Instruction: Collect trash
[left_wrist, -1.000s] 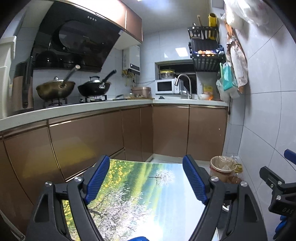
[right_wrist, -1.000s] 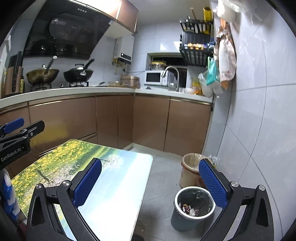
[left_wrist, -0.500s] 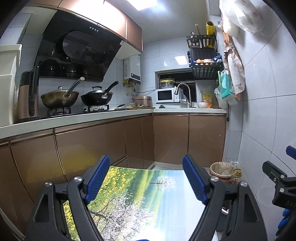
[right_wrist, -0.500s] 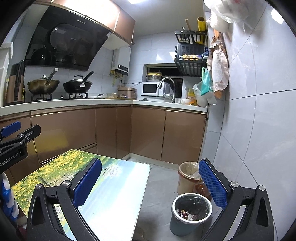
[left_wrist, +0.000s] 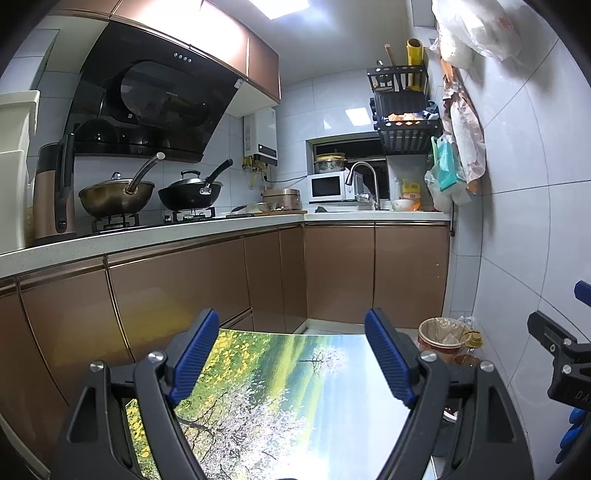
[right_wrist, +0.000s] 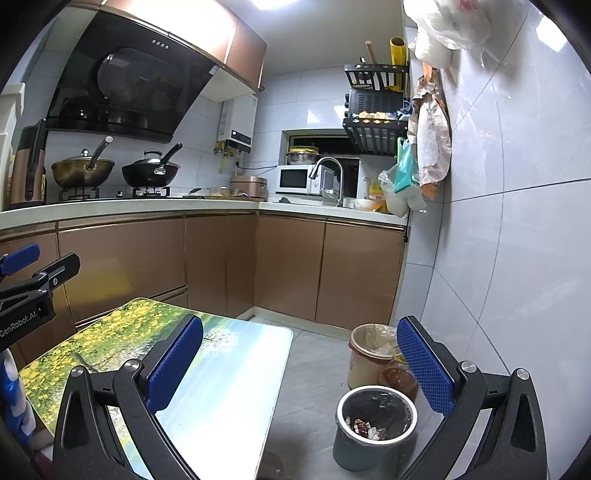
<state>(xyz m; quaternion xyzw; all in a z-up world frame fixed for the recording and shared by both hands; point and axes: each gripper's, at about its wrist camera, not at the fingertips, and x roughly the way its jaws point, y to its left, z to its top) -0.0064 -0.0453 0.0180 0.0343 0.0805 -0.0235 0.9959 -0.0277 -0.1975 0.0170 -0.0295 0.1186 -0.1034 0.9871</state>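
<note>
Both tongs, left (left_wrist: 291, 354) and right (right_wrist: 300, 362), gape wide, empty; surface (right_wrist: 229, 376) looks bare; bin (right_wrist: 375, 424) holds scraps; seemingly nearly done.

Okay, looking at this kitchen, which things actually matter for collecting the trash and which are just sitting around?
For the job:
- round grey bin with black liner and scraps inside
- tan bin with clear liner beside it
- left tool and right tool, both open and empty

Just there:
- low table with a landscape-print top
- brass wok and black wok
- white microwave
</note>
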